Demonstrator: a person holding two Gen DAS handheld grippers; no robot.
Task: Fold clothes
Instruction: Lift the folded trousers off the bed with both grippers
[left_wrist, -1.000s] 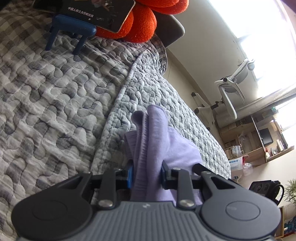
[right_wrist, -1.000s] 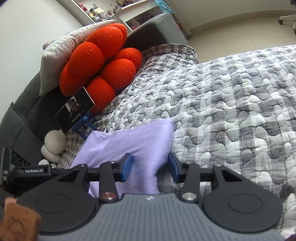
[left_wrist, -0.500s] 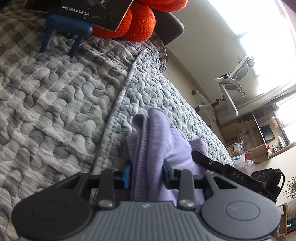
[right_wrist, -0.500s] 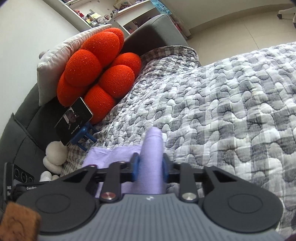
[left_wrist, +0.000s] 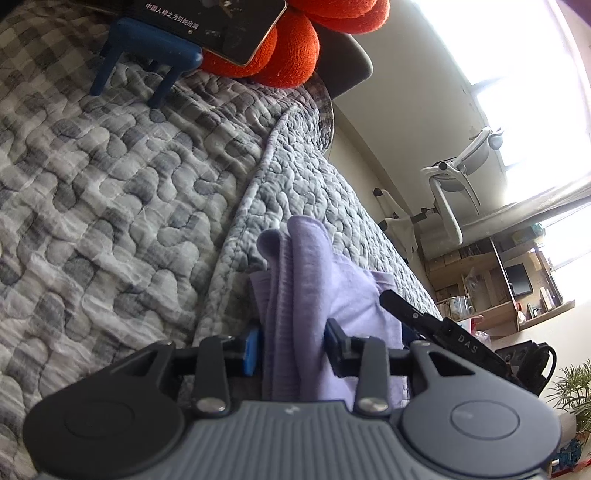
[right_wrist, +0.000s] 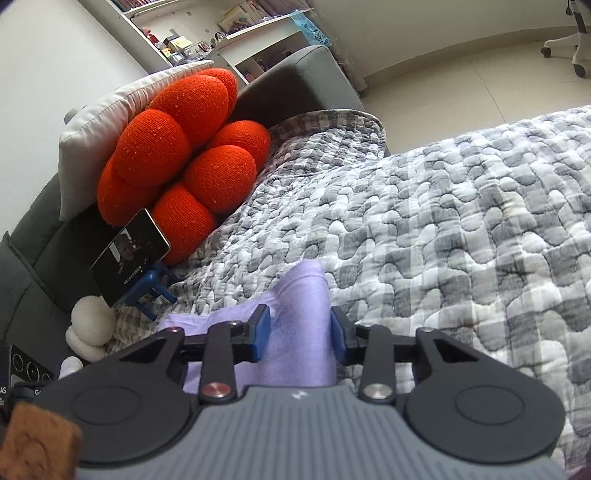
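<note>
A lilac garment lies on the grey quilted bed cover. My left gripper is shut on a bunched fold of it near the bed's edge. My right gripper is shut on another fold of the same garment, which stands up between its blue pads. The rest of the cloth spreads to the left in the right wrist view. The other gripper's black body shows just right of the cloth in the left wrist view.
An orange knotted cushion and a grey pillow lean on the dark headboard. A phone stands on a small blue stand. A white plush toy lies at left. An office chair stands beyond the bed.
My right gripper has closed on the garment's edge and gathered it into an upright fold. My left gripper keeps its hold; the right gripper's body has come into its view.
</note>
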